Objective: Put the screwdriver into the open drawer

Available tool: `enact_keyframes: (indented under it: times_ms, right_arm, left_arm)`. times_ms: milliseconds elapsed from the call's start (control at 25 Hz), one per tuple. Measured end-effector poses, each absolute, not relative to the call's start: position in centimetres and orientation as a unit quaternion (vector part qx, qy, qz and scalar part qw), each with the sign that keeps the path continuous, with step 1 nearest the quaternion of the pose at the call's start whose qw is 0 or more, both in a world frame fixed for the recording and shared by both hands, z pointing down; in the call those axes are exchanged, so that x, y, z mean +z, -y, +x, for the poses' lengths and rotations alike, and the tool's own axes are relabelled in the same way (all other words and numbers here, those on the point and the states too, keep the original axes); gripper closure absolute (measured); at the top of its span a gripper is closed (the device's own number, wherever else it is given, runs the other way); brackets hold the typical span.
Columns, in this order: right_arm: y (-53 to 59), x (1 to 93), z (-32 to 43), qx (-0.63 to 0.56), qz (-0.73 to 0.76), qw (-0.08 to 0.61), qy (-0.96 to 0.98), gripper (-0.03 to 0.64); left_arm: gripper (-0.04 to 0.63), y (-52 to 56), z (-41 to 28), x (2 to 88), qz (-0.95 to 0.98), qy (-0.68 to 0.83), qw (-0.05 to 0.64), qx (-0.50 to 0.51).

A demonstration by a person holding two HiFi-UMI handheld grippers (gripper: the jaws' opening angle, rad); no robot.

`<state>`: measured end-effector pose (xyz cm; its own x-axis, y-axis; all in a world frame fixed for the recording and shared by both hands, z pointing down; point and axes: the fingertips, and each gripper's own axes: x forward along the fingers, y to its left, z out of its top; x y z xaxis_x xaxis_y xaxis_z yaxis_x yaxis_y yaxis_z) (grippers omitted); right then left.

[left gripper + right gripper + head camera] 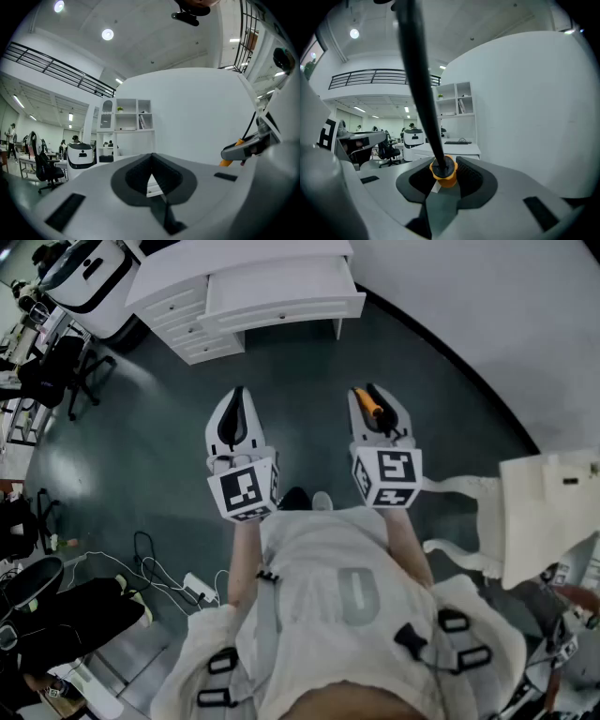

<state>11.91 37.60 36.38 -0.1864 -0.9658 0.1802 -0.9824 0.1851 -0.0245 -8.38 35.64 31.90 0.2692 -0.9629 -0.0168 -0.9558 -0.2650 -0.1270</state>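
Holding the black-and-orange screwdriver [375,410], the right gripper [373,395] was out in front of the person, well short of the white table [178,282] and over the dark grey floor [309,371]. The right jaws were clamped on the screwdriver's orange collar, closed only as far as it allowed. In the right gripper view the black shaft stuck up out of the jaws. The table's open white drawer [281,296] was pulled out toward the person, facing both grippers, and the screwdriver was not in it yet. The left gripper [237,395] sat beside the right one, equally short of the table, jaws closed together with nothing between them. A black office chair [61,371] stood left of the table.
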Motion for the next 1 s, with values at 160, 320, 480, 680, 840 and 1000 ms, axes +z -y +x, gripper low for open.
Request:
enact_keyframes:
  times_ms: [160,320,480,680,840,1000]
  right_arm:
    - [-37.6,36.5,12.2,0.068,0.636,0.064,0.766,0.506]
    - [-37.2,36.6,12.4,0.07,0.637,0.06,0.766,0.506]
    - [-36.4,36.9,12.7,0.082,0.64,0.047,0.763,0.506]
    - [-34.9,36.8,12.8,0.079,0.635,0.049,0.767,0.506]
    - [-32.8,36.5,13.5,0.073,0.637,0.055,0.765,0.506]
    - [-29.5,36.1,12.9,0.059,0.638,0.06,0.765,0.506]
  left_arm:
    - [0.589,-35.5,-8.3,32.0,-0.794,-0.604,0.062,-0.039]
    - [0.589,-35.0,-8.1,32.1,-0.796,-0.601,0.061,-0.041]
    - [0.589,-34.2,-8.1,32.4,-0.797,-0.6,0.06,-0.044]
    - [0.589,-32.4,-8.2,32.9,-0.795,-0.604,0.042,-0.04]
    - [0.589,-29.7,-7.6,32.8,-0.796,-0.603,0.038,-0.031]
    - [0.589,-26.0,-7.9,32.1,-0.802,-0.594,0.057,-0.017]
